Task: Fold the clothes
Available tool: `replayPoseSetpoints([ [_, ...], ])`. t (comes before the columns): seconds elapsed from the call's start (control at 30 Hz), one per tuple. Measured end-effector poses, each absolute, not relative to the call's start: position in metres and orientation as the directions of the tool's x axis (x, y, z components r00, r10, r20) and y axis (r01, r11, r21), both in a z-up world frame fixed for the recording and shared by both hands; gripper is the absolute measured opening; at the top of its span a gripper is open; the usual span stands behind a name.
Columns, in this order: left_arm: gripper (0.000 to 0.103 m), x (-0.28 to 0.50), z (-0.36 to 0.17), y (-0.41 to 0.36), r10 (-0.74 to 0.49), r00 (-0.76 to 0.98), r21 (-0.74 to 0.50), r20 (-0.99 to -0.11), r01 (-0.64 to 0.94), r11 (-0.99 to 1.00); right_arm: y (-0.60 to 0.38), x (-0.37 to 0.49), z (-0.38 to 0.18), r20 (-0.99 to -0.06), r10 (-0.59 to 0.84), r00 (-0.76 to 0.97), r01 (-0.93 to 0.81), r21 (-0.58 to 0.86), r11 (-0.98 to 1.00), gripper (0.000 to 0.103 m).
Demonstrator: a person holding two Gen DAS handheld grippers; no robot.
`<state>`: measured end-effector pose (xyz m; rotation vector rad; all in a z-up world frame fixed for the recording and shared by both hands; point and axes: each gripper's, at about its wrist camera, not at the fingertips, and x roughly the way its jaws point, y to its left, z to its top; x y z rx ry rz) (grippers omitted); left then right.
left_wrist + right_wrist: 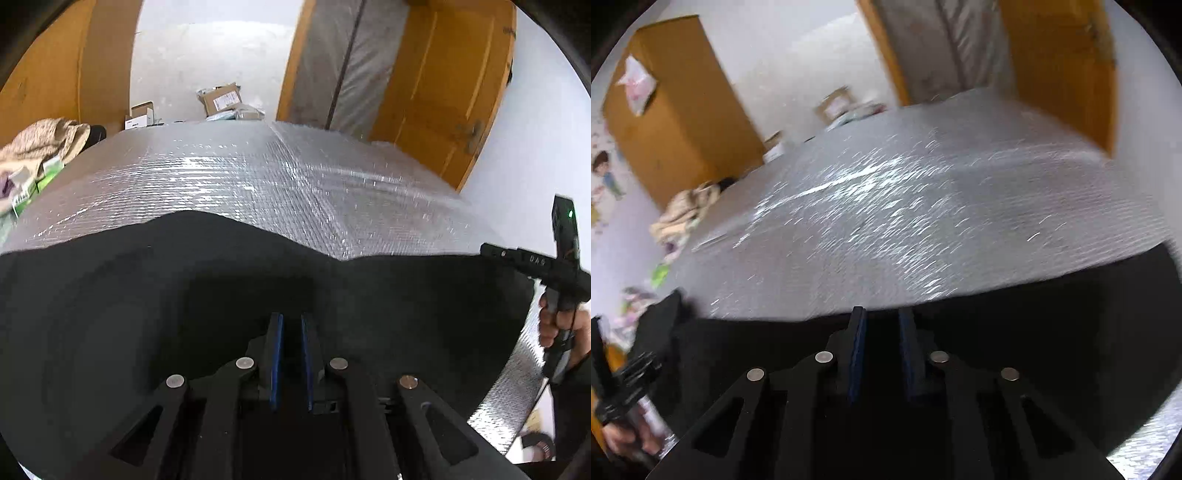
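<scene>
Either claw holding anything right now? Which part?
Right claw: open, holds nothing. Left claw: jaws narrowly apart over the black garment; a grip cannot be told.

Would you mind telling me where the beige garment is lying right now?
The beige garment lies bunched at the far left edge of the silver-covered table in both wrist views, in front of the wooden cabinet.

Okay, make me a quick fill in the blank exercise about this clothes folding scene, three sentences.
1. The garment spread on the surface is ____ in colour.
2. The surface under it is covered with a shiny ____ quilted sheet.
3. The doors at the back are made of ____.

Missing words: black; silver; wood
</scene>
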<state>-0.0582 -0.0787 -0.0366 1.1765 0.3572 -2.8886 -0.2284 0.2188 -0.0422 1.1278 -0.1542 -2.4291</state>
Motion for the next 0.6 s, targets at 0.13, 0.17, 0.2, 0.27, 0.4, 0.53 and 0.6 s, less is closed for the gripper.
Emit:
replayPoseSetpoints([
  [0.13,0.009,-0.053,-0.037,-0.093,0.067,-0.73,-0.223,-0.68,0.118,-0.968,0.191,-0.206,-0.028,-0.659,-0.556,-0.506,0.481,0.319,-0.816,0.022],
  [0.17,0.009,-0.055,-0.039,-0.097,0.054,-0.721,-0.22,-0.691,0.139,-0.966,0.175,-0.199,-0.029,-0.662,-0.585,-0.469,0.529,0.319,-0.786,0.022],
  [0.2,0.009,-0.057,-0.041,-0.101,0.042,-0.714,-0.219,-0.699,0.157,-0.963,0.16,-0.193,-0.029,-0.664,-0.612,-0.43,0.576,0.32,-0.752,0.022],
  [0.27,0.009,-0.056,-0.041,-0.109,0.038,-0.712,-0.231,-0.701,0.176,-0.957,0.128,-0.186,-0.027,-0.668,-0.644,-0.373,0.644,0.313,-0.698,0.022],
  [0.4,0.009,-0.048,-0.038,-0.115,0.021,-0.72,-0.222,-0.693,0.185,-0.957,0.072,-0.176,-0.024,-0.68,-0.676,-0.284,0.761,0.269,-0.59,0.024],
  [0.53,0.009,-0.044,-0.047,-0.123,0.014,-0.703,-0.226,-0.711,0.21,-0.951,0.027,-0.182,-0.027,-0.679,-0.695,-0.237,0.82,0.245,-0.518,0.024],
  [0.6,0.009,-0.041,-0.049,-0.125,0.024,-0.713,-0.241,-0.701,0.205,-0.949,0.015,-0.187,-0.031,-0.686,-0.695,-0.212,0.83,0.249,-0.499,0.024],
])
